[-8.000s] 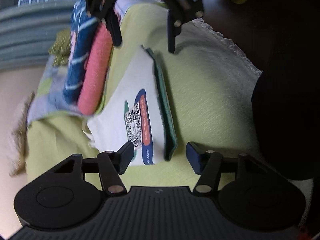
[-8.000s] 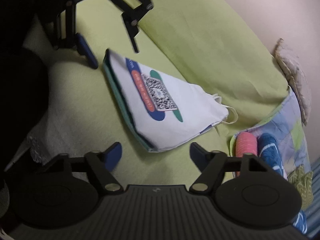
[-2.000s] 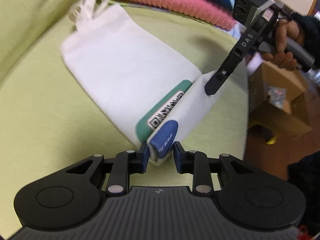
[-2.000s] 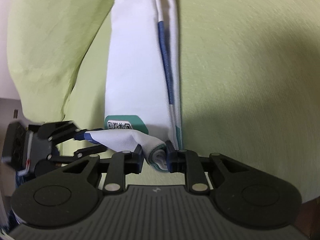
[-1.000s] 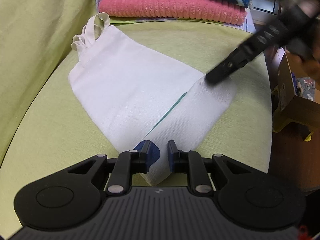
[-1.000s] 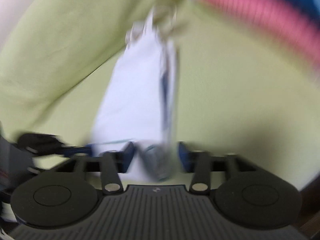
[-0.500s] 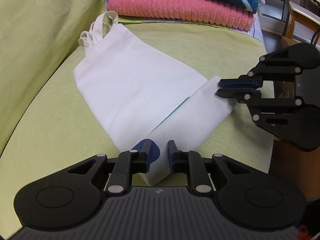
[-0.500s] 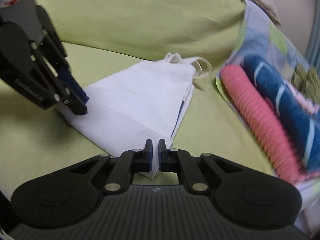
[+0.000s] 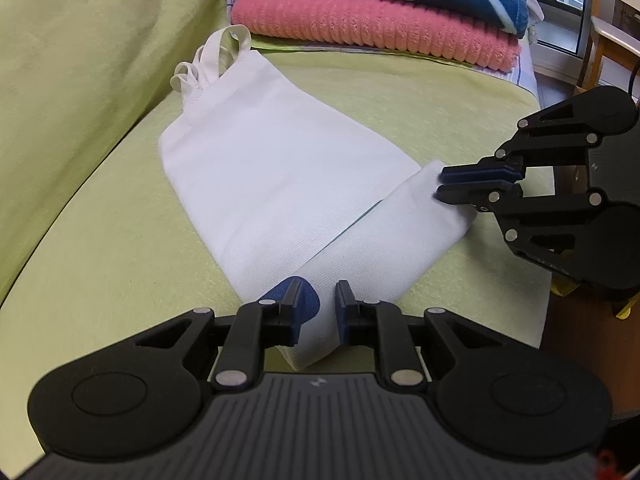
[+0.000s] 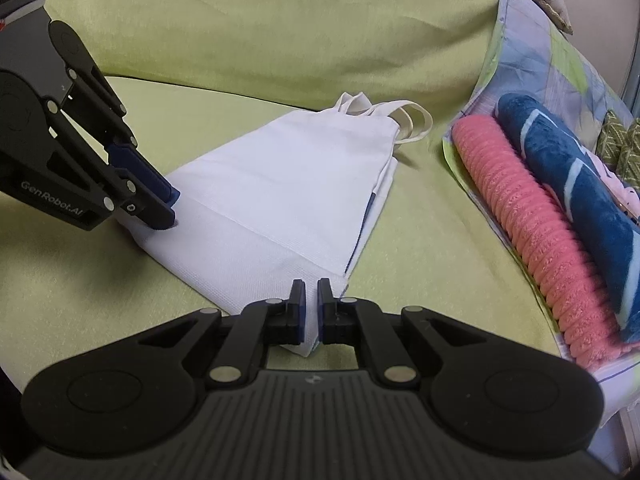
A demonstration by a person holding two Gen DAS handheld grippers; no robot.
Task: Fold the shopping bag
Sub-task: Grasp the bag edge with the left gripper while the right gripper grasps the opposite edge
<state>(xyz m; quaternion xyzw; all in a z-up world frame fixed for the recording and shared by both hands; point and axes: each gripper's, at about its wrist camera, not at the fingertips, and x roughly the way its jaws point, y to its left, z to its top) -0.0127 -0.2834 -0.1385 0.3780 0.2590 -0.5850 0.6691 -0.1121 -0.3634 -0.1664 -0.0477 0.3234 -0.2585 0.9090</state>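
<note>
While the white shopping bag [image 9: 280, 184] lay on a green sofa seat [image 9: 120, 260], its bottom strip folded over, the left gripper [image 9: 324, 304] pinched one end of that fold; the right gripper [image 10: 311, 304] pinched the other end, nearly closed; the handles [image 10: 400, 120] lay at the bag's far end, beside stacked towels [image 10: 540, 220].

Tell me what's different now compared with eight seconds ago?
Then the bag lay flat with its print up and both grippers hovered open. Now the left gripper and right gripper each pinch a bottom corner, and that end is folded over, hiding the print. The towels and handles stayed put.
</note>
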